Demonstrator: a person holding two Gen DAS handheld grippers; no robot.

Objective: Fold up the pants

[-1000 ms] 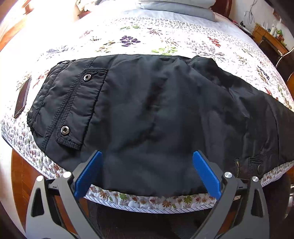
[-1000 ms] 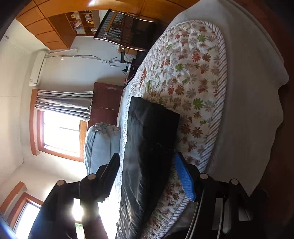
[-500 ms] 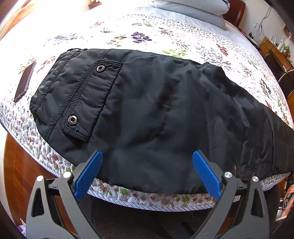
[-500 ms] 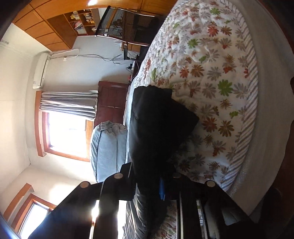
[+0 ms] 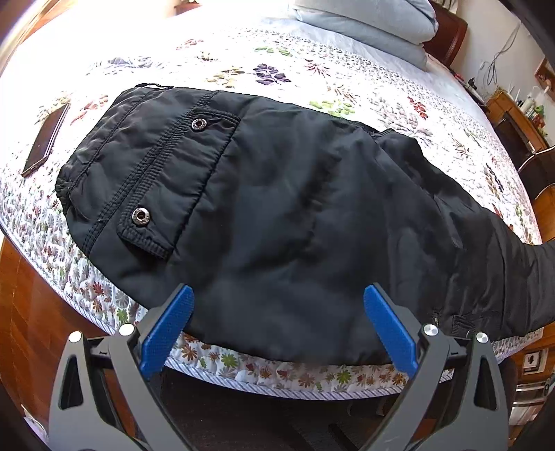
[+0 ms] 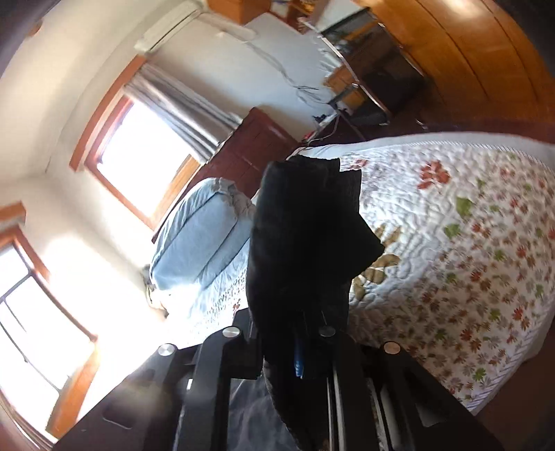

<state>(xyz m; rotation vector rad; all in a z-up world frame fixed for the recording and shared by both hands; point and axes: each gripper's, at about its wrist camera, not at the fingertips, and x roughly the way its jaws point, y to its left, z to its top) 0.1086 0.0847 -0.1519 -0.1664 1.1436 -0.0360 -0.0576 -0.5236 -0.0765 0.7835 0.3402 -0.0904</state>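
Observation:
Black pants (image 5: 295,215) lie across the near edge of the bed, waistband and snap pocket at the left, legs running off to the right. My left gripper (image 5: 277,324) is open, its blue pads above the pants' near edge, holding nothing. In the right wrist view my right gripper (image 6: 301,350) is shut on the pants' leg end (image 6: 305,236) and holds it lifted above the bed; the cloth hides most of the fingers.
The bed has a floral quilt (image 5: 347,86) with a striped edge at the front. A dark phone (image 5: 45,138) lies at the far left. Folded blue bedding (image 5: 364,20) is at the head. Wooden furniture (image 5: 520,118) stands to the right.
My right gripper closed on the leg end and lifted it off the quilt, swinging round. My left gripper stayed open and drew back slightly to the right.

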